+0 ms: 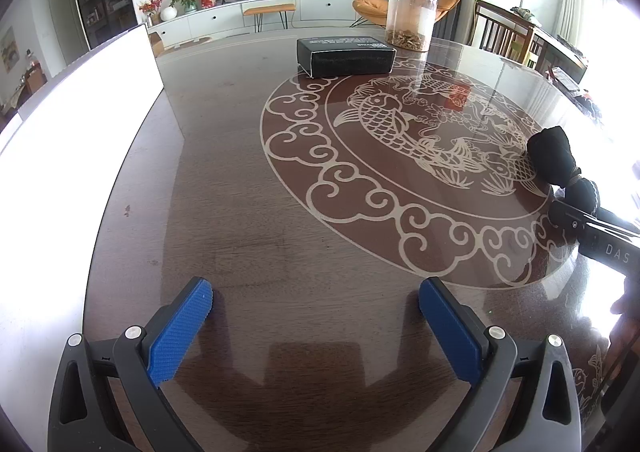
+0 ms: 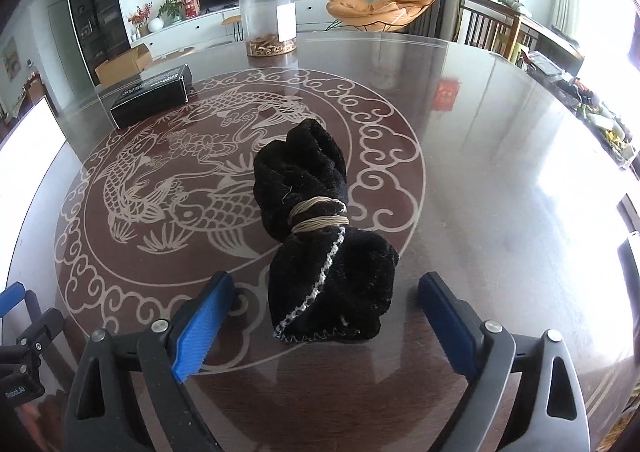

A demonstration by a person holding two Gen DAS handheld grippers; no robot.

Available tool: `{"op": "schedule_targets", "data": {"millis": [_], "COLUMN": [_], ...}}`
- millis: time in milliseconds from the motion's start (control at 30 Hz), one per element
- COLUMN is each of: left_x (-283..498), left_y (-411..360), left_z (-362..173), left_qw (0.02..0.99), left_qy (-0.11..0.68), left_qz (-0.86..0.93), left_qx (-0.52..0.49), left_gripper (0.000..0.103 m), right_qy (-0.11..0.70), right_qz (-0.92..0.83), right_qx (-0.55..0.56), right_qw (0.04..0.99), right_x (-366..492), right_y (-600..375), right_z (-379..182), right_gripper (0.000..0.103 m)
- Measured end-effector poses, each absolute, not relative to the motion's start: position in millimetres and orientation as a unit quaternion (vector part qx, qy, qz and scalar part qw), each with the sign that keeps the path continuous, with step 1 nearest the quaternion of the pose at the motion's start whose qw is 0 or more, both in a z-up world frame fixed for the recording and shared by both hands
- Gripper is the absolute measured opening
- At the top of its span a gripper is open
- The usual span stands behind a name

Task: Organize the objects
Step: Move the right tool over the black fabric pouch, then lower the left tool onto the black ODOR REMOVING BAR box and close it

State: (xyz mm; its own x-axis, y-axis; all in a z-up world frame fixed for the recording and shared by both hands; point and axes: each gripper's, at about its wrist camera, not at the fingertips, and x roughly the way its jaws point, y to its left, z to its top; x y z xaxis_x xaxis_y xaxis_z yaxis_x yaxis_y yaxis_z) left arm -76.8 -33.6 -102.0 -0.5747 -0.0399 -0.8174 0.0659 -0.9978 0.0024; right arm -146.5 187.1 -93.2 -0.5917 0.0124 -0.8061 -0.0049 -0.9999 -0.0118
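- Only the right view shows the cloth (image 2: 320, 236) whole, between the wide right gripper (image 2: 326, 316) pads, untouched
- Left gripper (image 1: 316, 316) wide, empty
- Box (image 1: 344, 56), jar (image 1: 410, 21) well beyond

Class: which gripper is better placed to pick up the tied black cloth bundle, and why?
Right. The right gripper has open jaws either side of the cloth bundle; the left gripper faces bare table.

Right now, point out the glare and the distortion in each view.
Left wrist view: the white panel at left is blown out, and the table edge bows from fisheye. Right wrist view: window glare washes the tabletop at right; the black bundle stays sharp.
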Motion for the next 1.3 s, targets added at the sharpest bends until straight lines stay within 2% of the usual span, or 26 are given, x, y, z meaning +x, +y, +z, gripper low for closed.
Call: {"op": "schedule_targets", "data": {"millis": [200,533,700,800,900,967,1133,1233,1300], "left_x": [-77.0,-71.2,-80.2,-96.8,-121.0,-141.9,-205.3,-242.0,-270.0], "left_y": [-33.6,-33.6,-33.8,-28.8,-10.1,10.5,35.7,36.4,30.6], "left_z": [-102.0,-102.3,-94.6,-61.1,-20.4,1.6,-8.1,-25.3,-35.1], "left_qw": [0.030,0.042,0.002,-0.045,-0.086,-0.103,-0.174,-0.183,-0.196], "left_qy": [0.014,0.019,0.032,0.037,-0.023,-0.121,-0.308,-0.368,-0.353], "left_qz": [-0.887,-0.886,-0.861,-0.863,-0.869,-0.873,-0.831,-0.809,-0.802], "left_qx": [0.460,0.462,0.508,0.501,0.487,0.461,0.431,0.421,0.440], "left_gripper": [0.103,0.103,0.103,0.103,0.103,0.103,0.103,0.103,0.103], "right_qy": [-0.005,-0.004,-0.004,-0.004,-0.004,-0.004,-0.004,-0.002,-0.002], "right_qz": [0.890,0.890,0.890,0.890,0.890,0.890,0.890,0.890,0.890], "right_qx": [-0.455,-0.456,-0.456,-0.456,-0.456,-0.456,-0.456,-0.456,-0.456], "right_qw": [0.004,0.004,0.004,0.004,0.004,0.004,0.004,0.007,0.007], "right_x": [-147.0,-147.2,-146.8,-147.1,-147.0,-147.1,-147.1,-147.1,-146.9], "right_y": [186.6,186.8,186.5,186.7,186.8,186.8,186.8,186.9,186.8], "right_z": [-93.7,-93.4,-93.3,-93.3,-93.3,-93.2,-93.2,-93.1,-93.1], "right_gripper": [0.100,0.101,0.101,0.101,0.101,0.101,0.101,0.102,0.102]}}
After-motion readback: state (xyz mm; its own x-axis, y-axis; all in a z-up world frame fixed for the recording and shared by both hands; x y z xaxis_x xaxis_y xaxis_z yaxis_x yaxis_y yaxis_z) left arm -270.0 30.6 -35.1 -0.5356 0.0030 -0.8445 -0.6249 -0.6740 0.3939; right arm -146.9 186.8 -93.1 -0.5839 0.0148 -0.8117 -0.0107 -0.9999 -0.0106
